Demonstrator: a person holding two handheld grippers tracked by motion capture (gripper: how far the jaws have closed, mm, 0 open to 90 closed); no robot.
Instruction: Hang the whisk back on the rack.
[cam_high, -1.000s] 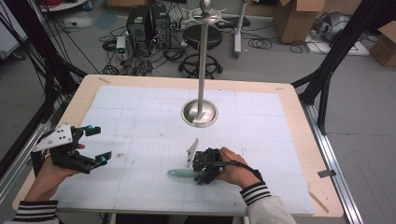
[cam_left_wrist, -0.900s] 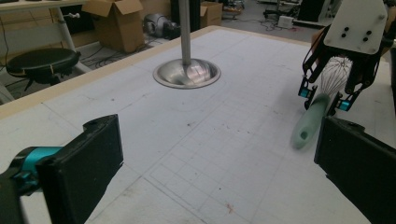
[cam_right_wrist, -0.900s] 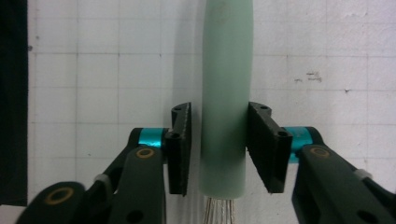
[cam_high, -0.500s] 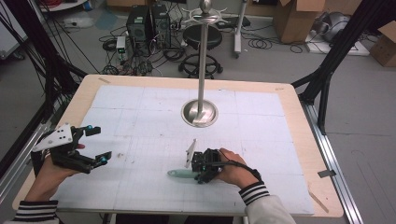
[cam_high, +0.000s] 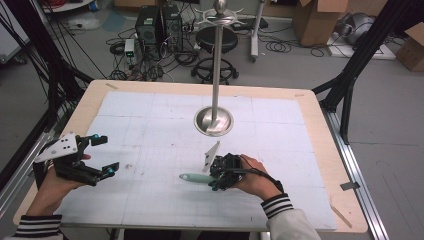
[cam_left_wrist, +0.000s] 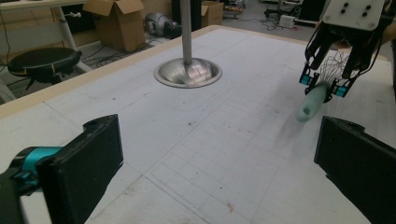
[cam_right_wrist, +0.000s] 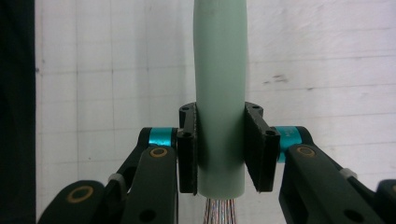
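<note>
A whisk with a pale green handle (cam_high: 192, 177) lies low over the white mat (cam_high: 150, 125), its handle pointing left. My right gripper (cam_high: 214, 180) is shut on that handle near the wire end. In the right gripper view both pads (cam_right_wrist: 187, 149) press the handle (cam_right_wrist: 219, 70) from either side, with wires showing below. The left gripper view shows the whisk handle (cam_left_wrist: 312, 100) and the right gripper (cam_left_wrist: 324, 86) around it, wires (cam_left_wrist: 337, 63) behind. My left gripper (cam_high: 106, 155) hovers open at the table's left edge, nothing between its jaws (cam_left_wrist: 224, 163).
A metal pole on a round shiny base (cam_high: 214, 122) stands at the middle back of the mat, seen also as the stand base (cam_left_wrist: 187, 72). The wooden table rim (cam_high: 320, 150) frames the mat. Cardboard boxes, cables and a stool sit on the floor beyond.
</note>
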